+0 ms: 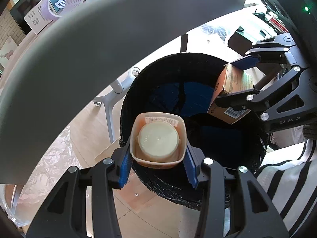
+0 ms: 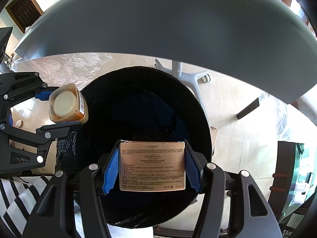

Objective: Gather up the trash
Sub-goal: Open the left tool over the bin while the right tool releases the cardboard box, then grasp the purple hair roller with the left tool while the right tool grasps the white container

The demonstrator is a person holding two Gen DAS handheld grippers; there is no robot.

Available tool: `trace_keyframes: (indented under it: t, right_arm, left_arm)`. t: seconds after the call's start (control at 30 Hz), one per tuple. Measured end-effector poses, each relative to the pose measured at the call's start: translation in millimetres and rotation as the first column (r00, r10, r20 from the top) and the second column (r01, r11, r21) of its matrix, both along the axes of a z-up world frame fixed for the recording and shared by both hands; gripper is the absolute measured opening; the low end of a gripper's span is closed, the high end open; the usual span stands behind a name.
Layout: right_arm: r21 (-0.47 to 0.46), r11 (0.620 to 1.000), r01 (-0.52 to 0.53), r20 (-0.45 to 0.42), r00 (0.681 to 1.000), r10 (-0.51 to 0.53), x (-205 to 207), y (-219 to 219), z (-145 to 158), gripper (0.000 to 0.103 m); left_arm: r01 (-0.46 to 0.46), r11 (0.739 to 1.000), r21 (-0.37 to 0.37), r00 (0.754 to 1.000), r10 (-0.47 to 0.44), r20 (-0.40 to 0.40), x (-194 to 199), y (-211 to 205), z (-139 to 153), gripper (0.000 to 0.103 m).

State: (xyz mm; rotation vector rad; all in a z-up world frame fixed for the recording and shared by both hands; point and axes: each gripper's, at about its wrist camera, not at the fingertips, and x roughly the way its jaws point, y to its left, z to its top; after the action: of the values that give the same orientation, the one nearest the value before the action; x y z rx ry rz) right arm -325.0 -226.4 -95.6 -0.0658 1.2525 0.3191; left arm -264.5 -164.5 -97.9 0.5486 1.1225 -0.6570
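I see both tools over the open bin (image 2: pixel 146 107): left tool (image 1: pixel 157 158) pinching a jar (image 1: pixel 158 141), right tool (image 2: pixel 151 170) pinching a box (image 2: pixel 152 166); worktop (image 2: pixel 178 19) edge fills the upper frame.

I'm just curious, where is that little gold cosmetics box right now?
The gold box is clamped in the right tongs, held over the open black-lined bin, opposite the orange jar.

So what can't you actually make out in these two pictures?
- Trash bin contents: both views, interior too dark.
- Gold L'Oreal box small print: right wrist view, too fine.
- Bottle body and label: left wrist view, seen cap-on.
- Tabletop items: left wrist view, cut by table edge.
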Motion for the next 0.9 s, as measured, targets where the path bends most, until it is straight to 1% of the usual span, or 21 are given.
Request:
trace_keyframes:
  t: [0.17,0.27,0.3,0.33,0.37,0.47,0.53,0.6,0.7,0.77,0.83,0.87,0.9]
  right_arm:
    - [-0.007,1.0,-0.005,-0.003,1.0,0.005,0,0,-1,0.057]
    - [0.003,1.0,-0.011,0.002,1.0,0.011,-1,2,3,0.058]
    - [-0.001,1.0,-0.01,0.008,1.0,0.01,-2,2,4,0.059]
    - [-0.007,1.0,-0.004,0.021,1.0,0.004,-2,1,6,0.067]
    - [-0.009,1.0,0.006,0.027,1.0,-0.006,-3,-1,8,0.07]
    - [0.011,1.0,0.025,0.032,0.999,-0.025,-5,-9,14,0.071]
    - [0.019,0.999,0.041,0.042,0.998,-0.042,-8,-15,22,0.072]
    - [0.036,0.998,0.05,0.069,0.996,-0.052,-13,-22,37,0.072]
    - [0.058,0.997,0.056,0.148,0.987,-0.064,-22,-34,69,0.072]
    - [0.075,0.996,0.056,0.208,0.976,-0.07,-27,-38,90,0.074]
    - [0.086,0.994,0.06,0.285,0.955,-0.082,-29,-43,116,0.08]
    - [0.094,0.994,0.06,0.317,0.944,-0.087,-28,-45,127,0.081]
    - [0.098,0.993,0.06,0.338,0.937,-0.09,-27,-46,133,0.082]
  left_arm:
    - [0.01,1.0,0.009,1.0,-0.01,-0.002,0,-2,-3,0.047]
    - [0.023,1.0,-0.004,1.0,-0.023,-0.006,0,-3,-3,0.047]
    - [0.014,1.0,-0.008,1.0,-0.014,0.008,1,-3,-2,0.048]
    - [0.007,1.0,-0.016,1.0,-0.006,0.014,1,-2,0,0.059]
    - [-0.006,0.999,-0.041,1.0,0.007,0.016,2,1,3,0.068]
    - [-0.033,0.996,-0.087,0.999,0.033,-0.001,4,7,10,0.068]
    - [-0.042,0.995,-0.094,0.999,0.043,0.01,3,10,17,0.068]
    - [-0.041,0.993,-0.115,0.999,0.045,0.028,-1,14,30,0.068]
    - [-0.044,0.986,-0.163,0.997,0.053,0.056,-7,22,55,0.071]
    - [-0.039,0.973,-0.229,0.996,0.057,0.073,-10,28,81,0.076]
    - [-0.034,0.959,-0.281,0.996,0.055,0.066,-10,34,100,0.078]
    - [-0.036,0.954,-0.298,0.996,0.059,0.069,-10,36,108,0.086]
    - [-0.052,0.951,-0.304,0.991,0.087,0.103,-9,39,120,0.091]
